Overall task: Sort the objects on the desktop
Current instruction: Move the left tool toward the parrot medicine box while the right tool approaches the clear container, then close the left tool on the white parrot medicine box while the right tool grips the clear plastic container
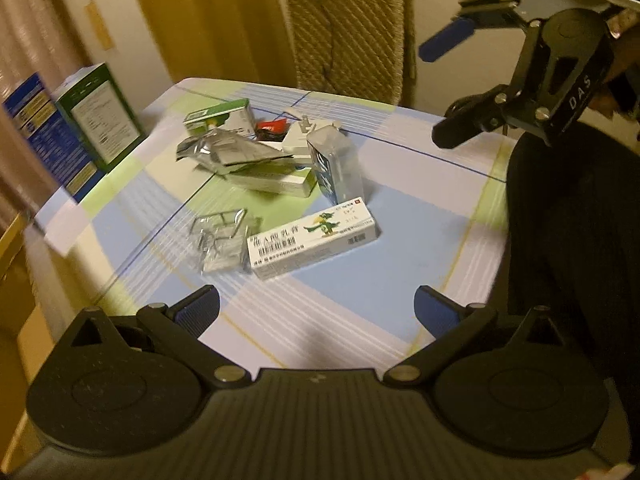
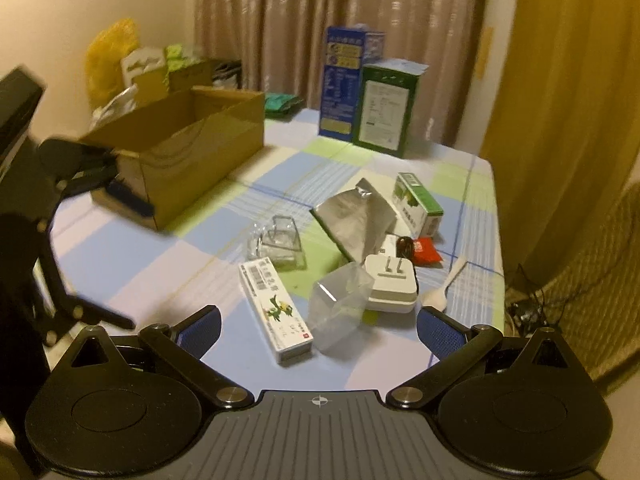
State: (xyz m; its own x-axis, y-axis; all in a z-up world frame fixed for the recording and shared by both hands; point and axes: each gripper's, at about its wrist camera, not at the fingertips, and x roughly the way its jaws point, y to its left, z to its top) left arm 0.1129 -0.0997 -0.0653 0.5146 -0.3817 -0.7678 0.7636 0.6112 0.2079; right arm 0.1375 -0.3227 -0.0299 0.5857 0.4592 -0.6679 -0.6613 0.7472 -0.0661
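1. Only the right wrist view shows the open cardboard box (image 2: 180,148) at the table's left, the white charger (image 2: 390,284) with its prongs up, and a white plastic spoon (image 2: 444,284) near the table edge; the left wrist view instead takes in a woven chair back (image 1: 348,32) behind the table.
2. The left gripper (image 1: 316,308) hovers low over the checked tablecloth (image 1: 400,280), its blue-padded fingers spread wide and holding nothing.
3. The right gripper (image 2: 318,328) hangs above the near edge, fingers equally wide apart and empty; in the left view it appears raised at the upper right, blurred.
4. The clutter sits mid-table: a white medicine box (image 2: 276,308) printed with a green bird lies nearest, just beside a clear plastic case (image 2: 340,312) and a clear tray (image 2: 280,240).
5. Behind them lie a silver foil pouch (image 2: 356,216), a green-and-white carton (image 2: 418,204) and a red packet (image 2: 426,252), possibly a sachet.
6. Two tall cartons, blue (image 2: 344,84) and green (image 2: 386,108), stand at the far edge.
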